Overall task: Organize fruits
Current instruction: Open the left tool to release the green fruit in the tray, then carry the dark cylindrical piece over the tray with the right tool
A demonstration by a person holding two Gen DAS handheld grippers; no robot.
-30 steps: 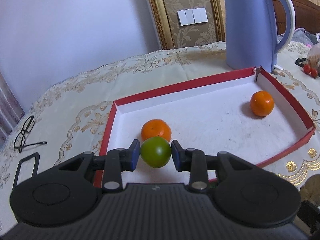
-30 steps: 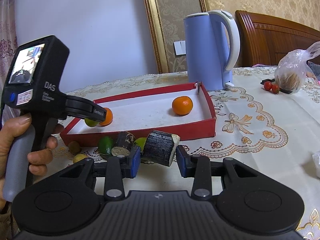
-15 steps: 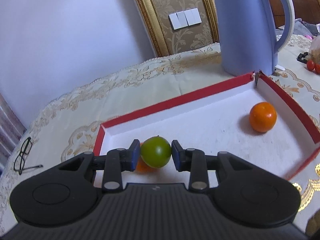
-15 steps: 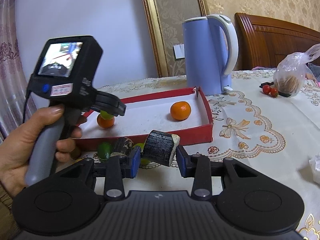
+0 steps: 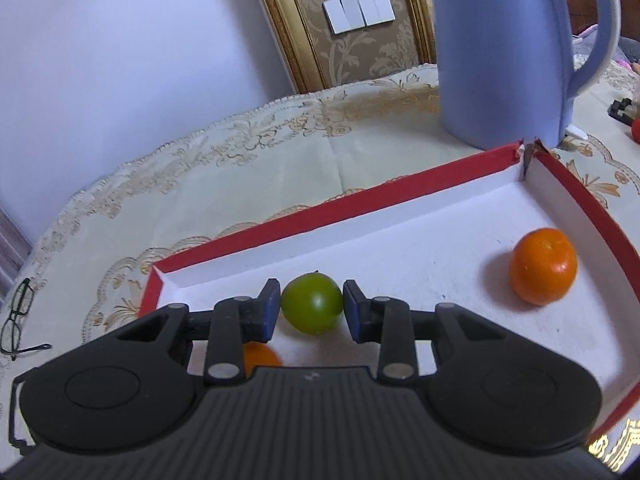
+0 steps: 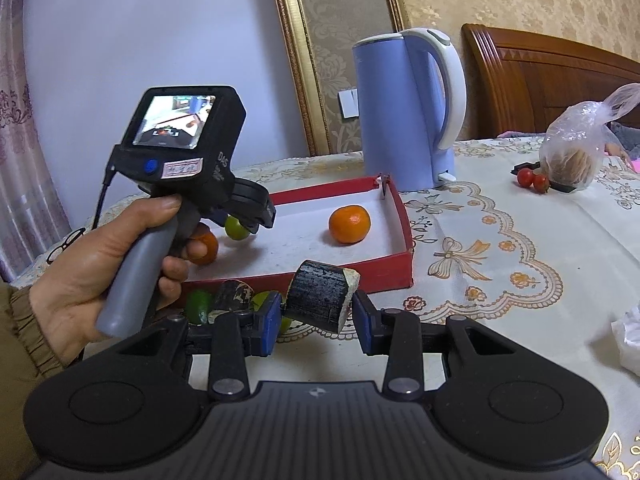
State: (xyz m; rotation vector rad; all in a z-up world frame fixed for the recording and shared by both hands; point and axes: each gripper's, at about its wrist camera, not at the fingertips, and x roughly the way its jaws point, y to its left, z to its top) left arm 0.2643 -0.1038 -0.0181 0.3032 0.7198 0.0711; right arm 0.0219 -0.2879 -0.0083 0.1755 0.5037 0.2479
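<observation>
My left gripper (image 5: 311, 312) is shut on a green fruit (image 5: 312, 309) and holds it low over the left part of the red-rimmed white tray (image 5: 360, 204). An orange (image 5: 260, 358) lies in the tray just under the left finger; another orange (image 5: 543, 266) lies at the tray's right. In the right wrist view the left gripper (image 6: 244, 226) holds the green fruit (image 6: 236, 227) beside an orange (image 6: 204, 248). My right gripper (image 6: 316, 314) is shut on a dark sugarcane piece (image 6: 320, 296) in front of the tray (image 6: 402, 256).
A blue kettle (image 6: 404, 112) stands behind the tray's far right corner. Another cane piece (image 6: 232, 296) and green fruits (image 6: 198, 306) lie before the tray. A plastic bag (image 6: 576, 152) and cherry tomatoes (image 6: 532, 180) sit far right. Glasses (image 5: 16, 320) lie far left.
My left gripper has carried the green fruit forward over the tray, past the near orange, which is now under the fingers. My right gripper has stayed shut on the cane piece.
</observation>
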